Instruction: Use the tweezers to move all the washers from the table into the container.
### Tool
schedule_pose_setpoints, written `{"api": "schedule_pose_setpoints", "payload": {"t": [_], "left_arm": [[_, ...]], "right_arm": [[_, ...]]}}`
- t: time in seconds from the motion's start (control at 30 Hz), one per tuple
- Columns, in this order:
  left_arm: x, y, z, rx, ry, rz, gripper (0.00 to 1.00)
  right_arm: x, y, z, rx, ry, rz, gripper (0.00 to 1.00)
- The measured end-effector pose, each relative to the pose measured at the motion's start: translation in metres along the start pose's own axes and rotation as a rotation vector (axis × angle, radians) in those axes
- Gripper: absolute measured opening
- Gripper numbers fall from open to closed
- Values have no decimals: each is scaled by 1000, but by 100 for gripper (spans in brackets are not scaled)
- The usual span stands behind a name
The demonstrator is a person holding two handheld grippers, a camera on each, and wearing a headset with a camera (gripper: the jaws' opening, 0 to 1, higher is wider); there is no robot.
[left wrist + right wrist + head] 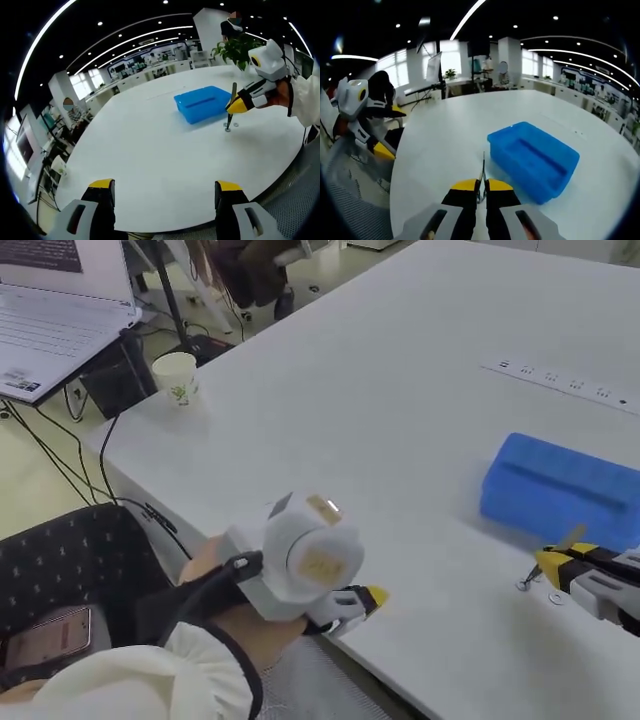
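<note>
Right gripper [553, 562] pinching the tweezers [528, 578] near the container, left gripper [360, 602] held spread.

Head view: at the right edge of the frame the tweezers' tips point down at the white bench [400, 420] just beside a washer [556, 597], below the blue container [560, 490]; the left gripper sits at lower centre, a paper cup [178, 377] at upper left. Left gripper view: its jaws stand wide apart at the bottom, nothing between them; container [202, 102] and right gripper [235, 106] at upper right. Right gripper view: jaws pressed together on the tweezers [483, 172] at bottom centre, container [535, 160] just to the right, left gripper [382, 149] at far left.
</note>
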State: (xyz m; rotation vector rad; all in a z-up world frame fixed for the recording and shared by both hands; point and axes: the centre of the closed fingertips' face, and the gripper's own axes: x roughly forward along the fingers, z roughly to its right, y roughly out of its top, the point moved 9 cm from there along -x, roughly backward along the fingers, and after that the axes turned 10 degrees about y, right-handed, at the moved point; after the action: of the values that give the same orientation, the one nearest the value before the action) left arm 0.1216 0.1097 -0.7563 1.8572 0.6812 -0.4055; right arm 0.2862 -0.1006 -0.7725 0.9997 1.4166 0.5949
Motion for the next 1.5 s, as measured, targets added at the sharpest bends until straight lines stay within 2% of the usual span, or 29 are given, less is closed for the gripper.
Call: {"api": "schedule_pose_setpoints", "payload": {"t": [0.27, 0.5, 0.87, 1.27, 1.5], "left_arm": [[0, 0, 0, 0, 0, 1, 83], [-1, 0, 0, 3, 1, 0, 83], [-1, -1, 0, 11, -1, -6, 82], [-1, 0, 1, 10, -1, -8, 82], [-1, 0, 1, 13, -1, -11, 82]], "right_arm": [[0, 6, -2, -30, 10, -29, 1], [-8, 18, -3, -18, 11, 8, 1], [-17, 27, -1, -24, -7, 40, 1], [-25, 45, 10, -17, -31, 91, 1], [-25, 50, 17, -22, -56, 103, 1]]}}
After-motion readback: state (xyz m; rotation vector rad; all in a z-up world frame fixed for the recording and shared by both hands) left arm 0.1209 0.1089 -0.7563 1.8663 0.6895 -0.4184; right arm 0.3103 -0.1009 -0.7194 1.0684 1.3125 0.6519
